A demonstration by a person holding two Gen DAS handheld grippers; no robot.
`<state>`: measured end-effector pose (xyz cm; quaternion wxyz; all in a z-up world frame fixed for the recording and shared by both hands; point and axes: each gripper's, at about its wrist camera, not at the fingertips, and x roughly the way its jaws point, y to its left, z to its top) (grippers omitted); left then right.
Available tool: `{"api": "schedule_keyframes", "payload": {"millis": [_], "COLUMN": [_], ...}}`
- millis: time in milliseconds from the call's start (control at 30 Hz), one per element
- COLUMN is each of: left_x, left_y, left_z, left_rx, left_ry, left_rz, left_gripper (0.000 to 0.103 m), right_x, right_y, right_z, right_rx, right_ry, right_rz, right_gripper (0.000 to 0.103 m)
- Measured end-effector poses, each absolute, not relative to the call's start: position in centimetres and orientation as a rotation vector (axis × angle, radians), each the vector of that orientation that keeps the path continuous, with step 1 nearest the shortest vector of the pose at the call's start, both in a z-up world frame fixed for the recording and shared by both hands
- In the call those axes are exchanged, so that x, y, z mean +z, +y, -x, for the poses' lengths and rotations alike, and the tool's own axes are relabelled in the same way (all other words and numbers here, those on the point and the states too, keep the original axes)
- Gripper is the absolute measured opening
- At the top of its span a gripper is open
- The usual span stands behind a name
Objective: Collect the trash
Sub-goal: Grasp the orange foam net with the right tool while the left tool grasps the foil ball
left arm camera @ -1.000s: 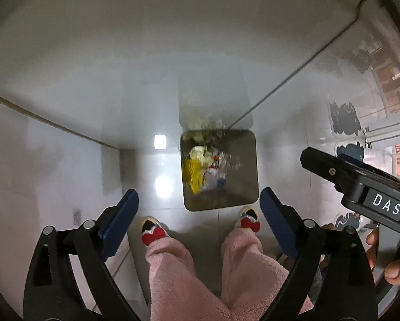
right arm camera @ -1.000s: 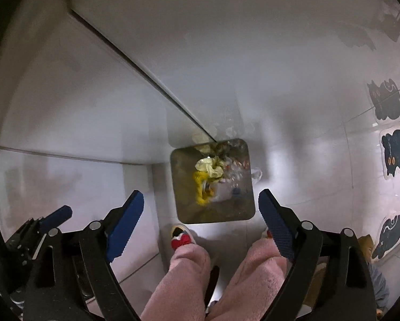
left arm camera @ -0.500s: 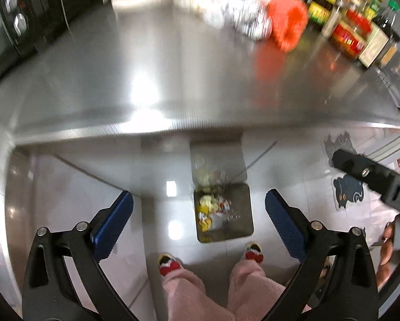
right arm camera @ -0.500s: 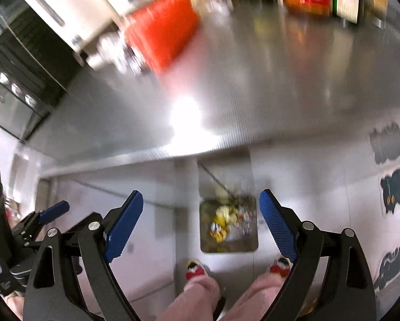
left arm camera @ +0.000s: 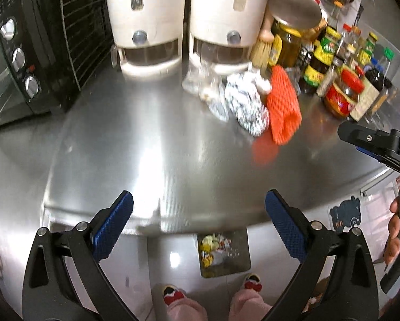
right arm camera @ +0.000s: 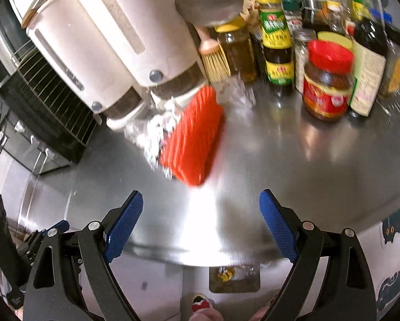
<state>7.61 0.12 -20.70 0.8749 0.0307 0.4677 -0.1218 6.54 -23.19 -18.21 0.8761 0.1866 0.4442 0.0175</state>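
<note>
An orange foam net sleeve (left arm camera: 283, 105) (right arm camera: 193, 136) lies on the steel counter (left arm camera: 152, 155) beside crumpled foil (left arm camera: 246, 105) (right arm camera: 146, 133) and clear plastic wrap (left arm camera: 197, 81). A square trash bin (left arm camera: 224, 254) (right arm camera: 234, 279) with yellow and white scraps stands on the floor below the counter edge. My left gripper (left arm camera: 198, 224) is open and empty over the counter's front edge. My right gripper (right arm camera: 200, 224) is open and empty, near the orange sleeve.
Two white dispensers (left arm camera: 178, 21) and a black oven (left arm camera: 34, 42) stand at the back. Sauce jars and bottles (right arm camera: 325, 53) crowd the back right, with a brush (right arm camera: 214, 61). My feet in pink trousers (left arm camera: 213, 305) stand by the bin.
Both grippers have swung up from the bin on the floor to the counter top. The trash on the counter is now close ahead. Both stay open.
</note>
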Motion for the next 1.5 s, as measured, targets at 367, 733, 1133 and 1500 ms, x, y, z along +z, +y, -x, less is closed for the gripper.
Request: {"api": "schedule_keyframes", "payload": {"millis": [367, 733, 1133, 1500], "left_x": [-19.5, -21.0, -24.8, -27.2], "left_y": [-1.6, -4.0, -7.9, -11.0], "left_z": [-12.8, -16.1, -18.7, -20.1], "left_rx": [-0.312, -0.382, -0.456, -0.464], "left_ry": [0.933, 0.965, 1.071, 1.109], "left_rz": [-0.08, -0.088, -0.064, -0.084], "left_gripper": [0.091, 0.088, 0.071, 0.066], "right_x": [-18.9, -23.2, -22.8, -21.6], "right_y": [-22.7, -23.2, -28.2, -31.7], "right_z": [-13.7, -17.5, -15.3, -13.9], "right_rx": [0.049, 0.056, -0.028, -0.064], "right_ry": [0.983, 1.113, 1.11, 1.081], "right_rz": [-0.398, -0.45, -0.4, -0.408], "right_gripper": [0.078, 0.037, 0.013, 0.013]}}
